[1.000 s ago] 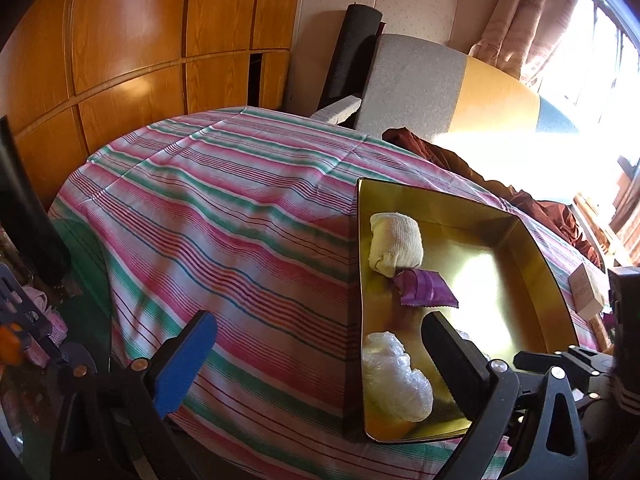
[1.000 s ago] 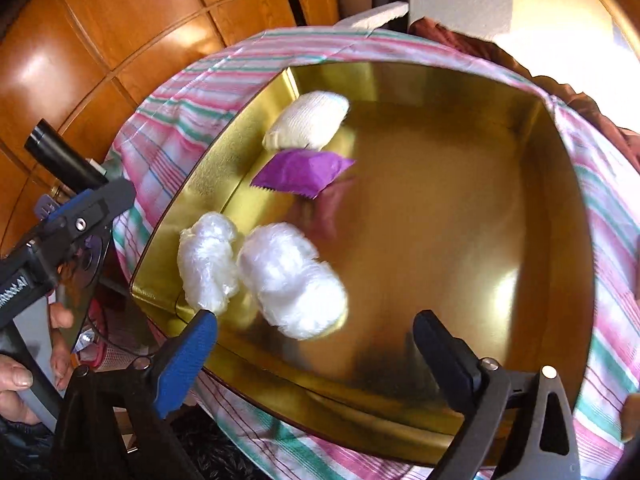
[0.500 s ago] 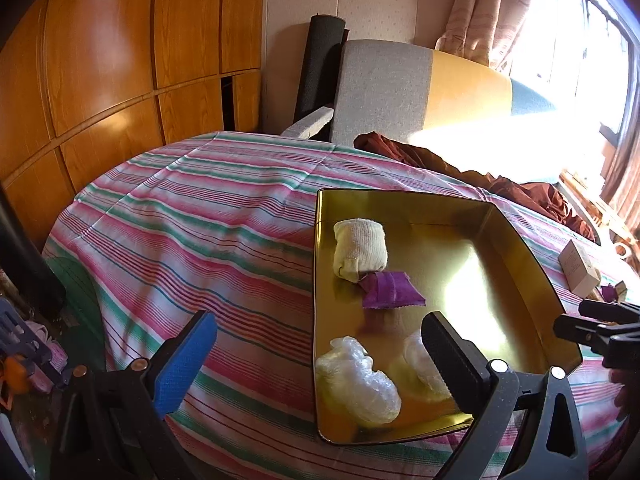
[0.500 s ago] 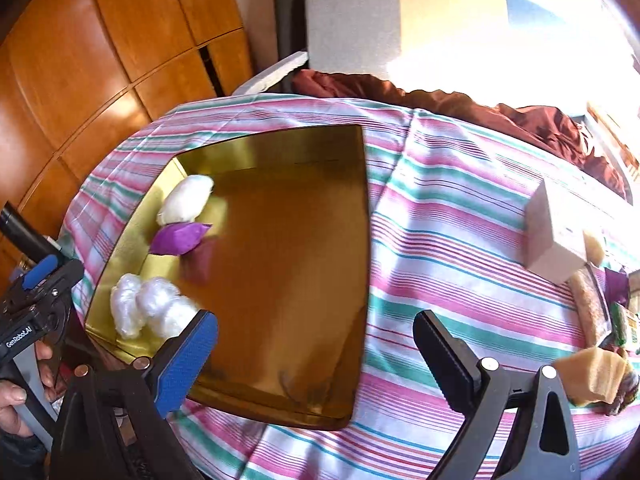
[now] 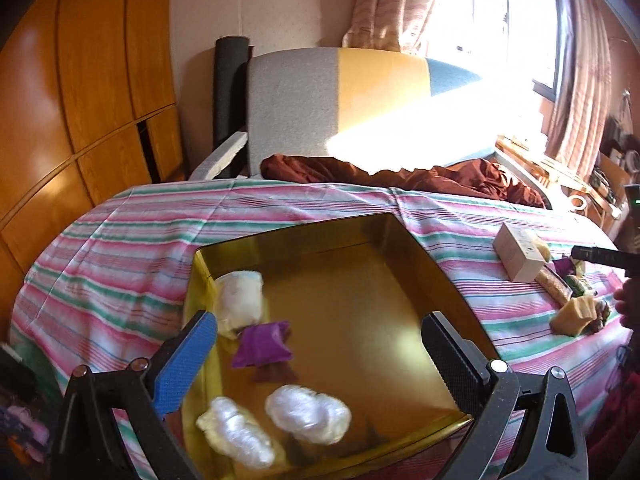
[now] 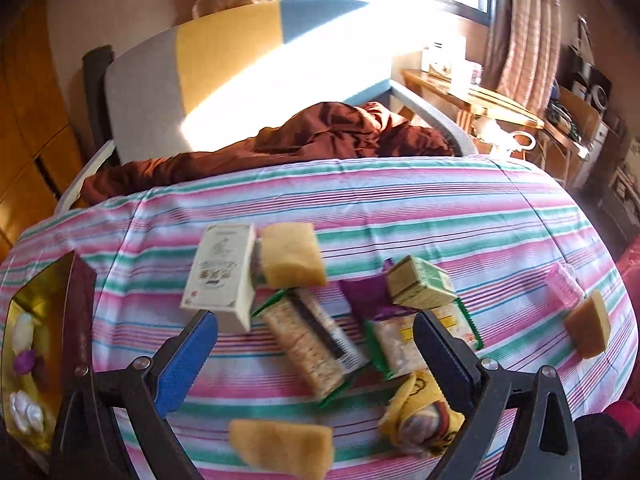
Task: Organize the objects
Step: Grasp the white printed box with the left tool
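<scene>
A gold tray (image 5: pixel 424 248) sits on the striped cloth and holds a cream roll (image 5: pixel 240 298), a purple packet (image 5: pixel 262 344) and two clear wrapped bundles (image 5: pixel 306 412). My left gripper (image 5: pixel 320 344) is open and empty, over the tray's near side. My right gripper (image 6: pixel 316 346) is open and empty above a pile of snacks: a white box (image 6: pixel 220 276), a cracker pack (image 6: pixel 312 346), a purple packet (image 6: pixel 364 296), a green-edged pack (image 6: pixel 420 280) and yellow sponge-like blocks (image 6: pixel 290 254). The tray (image 6: pixel 36 284) shows at the left edge of the right wrist view.
More blocks (image 6: pixel 588 330) and a pink item (image 6: pixel 566 284) lie at the table's right. A brown blanket (image 6: pixel 280 148) and a grey-yellow chair (image 5: pixel 340 100) stand behind the table. Wooden cabinets (image 5: pixel 80 80) are on the left.
My right gripper has swung right, from over the tray to over the snack pile. My left gripper has turned right and now hangs over the tray.
</scene>
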